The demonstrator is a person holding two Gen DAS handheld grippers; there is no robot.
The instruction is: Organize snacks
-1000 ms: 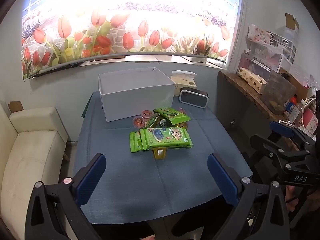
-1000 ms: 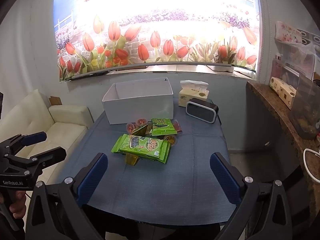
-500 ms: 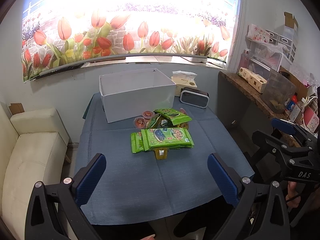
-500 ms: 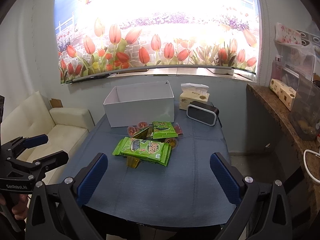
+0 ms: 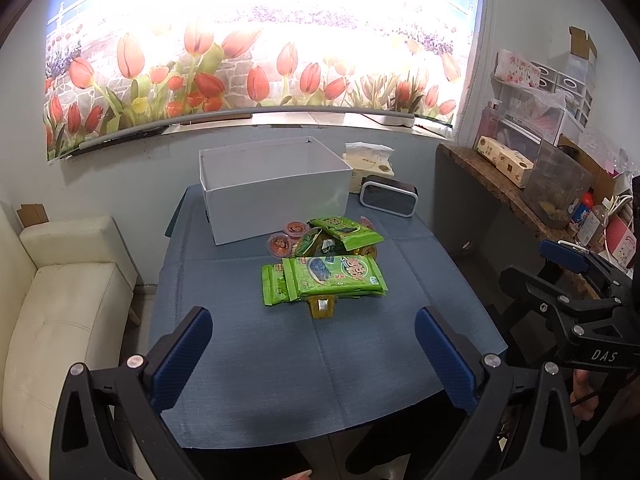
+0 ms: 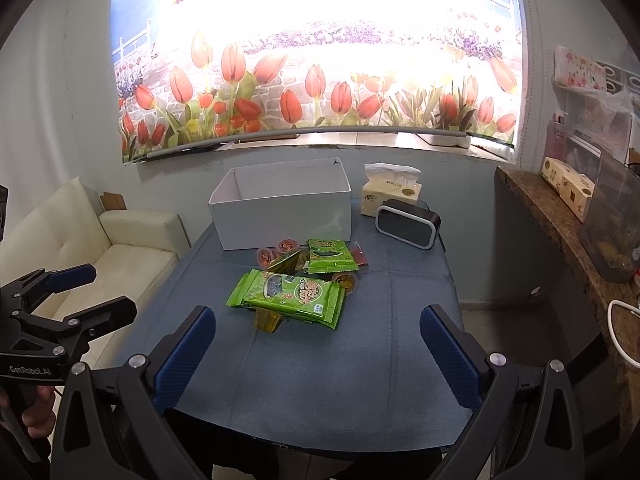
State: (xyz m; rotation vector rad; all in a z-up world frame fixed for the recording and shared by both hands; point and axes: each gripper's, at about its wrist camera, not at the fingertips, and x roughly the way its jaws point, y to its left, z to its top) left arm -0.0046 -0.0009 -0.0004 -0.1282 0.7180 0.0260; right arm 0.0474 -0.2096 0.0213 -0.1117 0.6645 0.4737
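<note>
- Here the left claw (image 5: 314,344) hangs over the near part of the worktop (image 5: 328,380), its two blue-padded fingers (image 5: 182,356) spread wide with nothing between them
- The right claw (image 6: 316,346) is likewise spread wide and holds nothing, above the near edge of the same blue-covered worktop
- In the left wrist view the right claw shows at the far right, off the side of the worktop; in the right wrist view the left claw shows at the far left, in front of the cream sofa (image 6: 116,256)
- The snacks lie in a loose pile near the middle of the worktop, well apart from both claws
- Nearest is a stack of large green packets (image 5: 332,276), lying flat and overlapping one another, with a small amber jelly cup (image 5: 320,307) poking out from under the near edge
- Behind the stack lies a smaller green packet (image 5: 346,232), with a dark green wrapper (image 5: 308,244) just beside it
- Two red-lidded jelly cups (image 5: 286,236) sit at the pile's left rear, close to the box
- An open white box (image 5: 276,188) stands at the back of the worktop, just behind the pile; what the inside holds cannot be told
- To the right of the box stand a tissue pack (image 5: 366,164) and, in front of it, a black clock-like device (image 5: 388,200)
</note>
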